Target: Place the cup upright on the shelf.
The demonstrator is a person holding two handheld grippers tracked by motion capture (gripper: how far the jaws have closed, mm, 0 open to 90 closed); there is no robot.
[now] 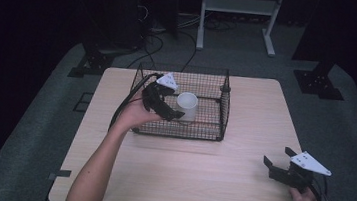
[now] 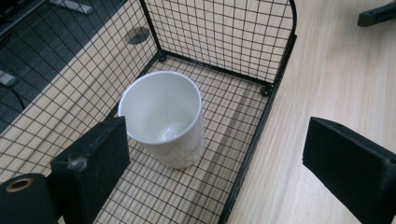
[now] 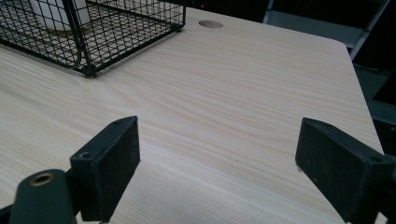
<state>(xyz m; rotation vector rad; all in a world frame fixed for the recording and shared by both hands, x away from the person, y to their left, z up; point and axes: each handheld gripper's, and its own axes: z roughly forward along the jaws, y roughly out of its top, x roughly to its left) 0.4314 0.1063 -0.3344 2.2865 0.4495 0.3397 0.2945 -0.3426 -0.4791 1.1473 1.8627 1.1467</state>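
A white cup [image 1: 187, 106] stands upright and empty inside a black wire basket [image 1: 226, 105] at the middle of the table. My left gripper [image 1: 171, 112] hovers at the basket's near-left side, just beside the cup. In the left gripper view the cup [image 2: 161, 116] sits ahead of the left pad, and my left gripper [image 2: 219, 158] is open. Its jaws straddle the basket wall [image 2: 254, 140] with nothing pressed between them. My right gripper [image 1: 277, 157] rests open near the table's front right corner. In the right gripper view my right gripper [image 3: 224, 163] has only bare wood between its pads.
The wooden table [image 1: 237, 187] has a round cable hole [image 3: 210, 24] at its far edge. A white metal frame [image 1: 239, 6] and cables [image 1: 152, 42] lie on the floor behind. Black stand bases [image 1: 319, 82] flank the table.
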